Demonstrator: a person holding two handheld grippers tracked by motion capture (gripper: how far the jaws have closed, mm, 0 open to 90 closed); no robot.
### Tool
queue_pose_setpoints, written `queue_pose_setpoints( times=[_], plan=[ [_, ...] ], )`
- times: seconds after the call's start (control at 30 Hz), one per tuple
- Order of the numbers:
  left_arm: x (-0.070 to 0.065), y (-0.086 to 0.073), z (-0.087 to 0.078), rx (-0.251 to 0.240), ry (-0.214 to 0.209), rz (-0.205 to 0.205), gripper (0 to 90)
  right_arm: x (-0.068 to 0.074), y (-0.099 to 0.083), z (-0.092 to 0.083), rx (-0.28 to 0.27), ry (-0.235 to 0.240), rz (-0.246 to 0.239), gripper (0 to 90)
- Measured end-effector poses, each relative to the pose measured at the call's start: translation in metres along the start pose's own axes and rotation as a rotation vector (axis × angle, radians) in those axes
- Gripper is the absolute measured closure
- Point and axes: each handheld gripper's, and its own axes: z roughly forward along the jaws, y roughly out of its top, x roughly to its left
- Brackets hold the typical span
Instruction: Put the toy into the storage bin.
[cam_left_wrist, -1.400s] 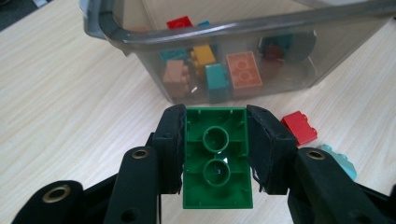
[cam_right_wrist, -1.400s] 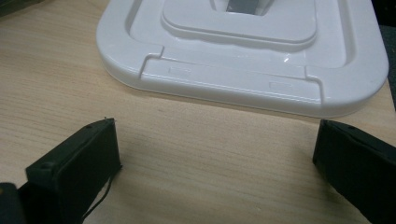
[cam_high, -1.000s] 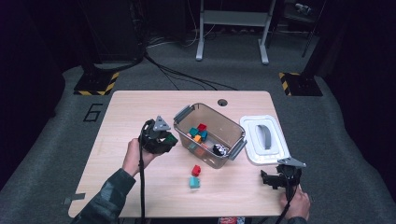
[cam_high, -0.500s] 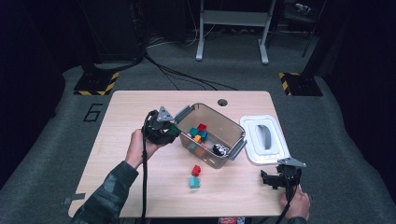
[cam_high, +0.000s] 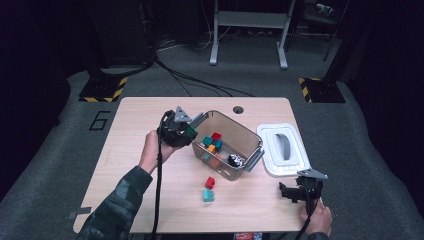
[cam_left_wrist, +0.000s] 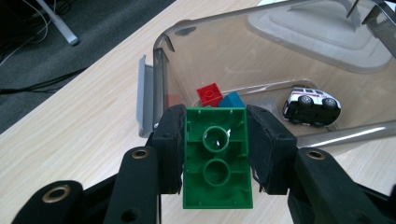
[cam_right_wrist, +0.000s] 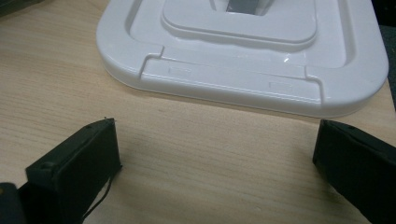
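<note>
Two black pads of the left gripper (cam_left_wrist: 216, 158) clamp a green brick (cam_left_wrist: 216, 163) by its sides, its hollow underside facing the camera, just short of the clear bin (cam_high: 250, 145); the high view instead shows it at the bin's near-left rim. Inside the bin lie a red brick (cam_left_wrist: 208, 94), a teal brick (cam_left_wrist: 231, 100) and a toy car (cam_left_wrist: 311, 106), while the right gripper (cam_right_wrist: 215, 158), beside the bin's white lid (cam_right_wrist: 243, 74), gapes wide and empty.

Ahead of my left gripper (cam_left_wrist: 215, 156) the clear bin (cam_high: 248, 141) stands open-topped, so I can pass over its near wall. Inside the bin, a red brick (cam_left_wrist: 208, 94) and a toy car (cam_left_wrist: 311, 106) crowd the floor. In front of the bin, two loose blocks (cam_high: 209, 189) sit on the table (cam_high: 135, 117). Right of the bin, the white lid (cam_right_wrist: 243, 70) blocks my right gripper (cam_right_wrist: 215, 154); bare wood lies between.
</note>
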Motion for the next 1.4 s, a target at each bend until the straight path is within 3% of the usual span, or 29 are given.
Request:
queue_pose_setpoints(
  times=[0.27, 0.63, 1.1, 1.4],
  plan=[
    [0.0, 0.008, 0.01, 0.001, 0.007, 0.0, 59.3, 0.0, 0.0, 0.0, 0.0, 0.0, 0.0, 0.0],
    [-0.001, 0.016, 0.033, 0.023, -0.015, -0.007, 59.3, 0.0, 0.0, 0.0, 0.0, 0.0, 0.0, 0.0],
    [0.002, 0.012, 0.059, 0.049, -0.022, -0.048, 59.3, 0.0, 0.0, 0.0, 0.0, 0.0, 0.0, 0.0],
    [-0.002, 0.002, 0.073, 0.069, -0.03, -0.022, 59.2, 0.0, 0.0, 0.0, 0.0, 0.0, 0.001, 0.0]
  ],
)
